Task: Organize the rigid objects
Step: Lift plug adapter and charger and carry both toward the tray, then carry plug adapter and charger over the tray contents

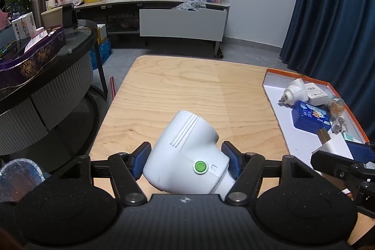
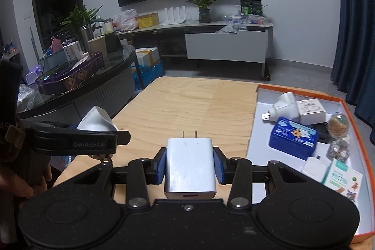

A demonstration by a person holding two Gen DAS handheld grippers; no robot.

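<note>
Tongs both loaded: left tongs [image 1: 186, 157] clamp a white device [image 1: 187, 156], right tongs [image 2: 190, 165] grip a white charger [image 2: 189, 168] above the surface [image 2: 187, 104], tray [image 2: 351, 109] at its right edge.

Left gripper [image 1: 186, 157]: matte black textured body, two round discs at 4 and 8 o'clock, silver pivot screws, blue ribbed pads [image 1: 140, 159] on black linkage fingers. Right gripper [image 2: 189, 166]: same build. "GenRobot.AI" printed white on the left unit's side at 9 o'clock.

Smooth white plastic charger [image 2: 189, 165], pale grained wood table [image 1: 187, 90], glossy glass jar [image 2: 337, 124]
</note>
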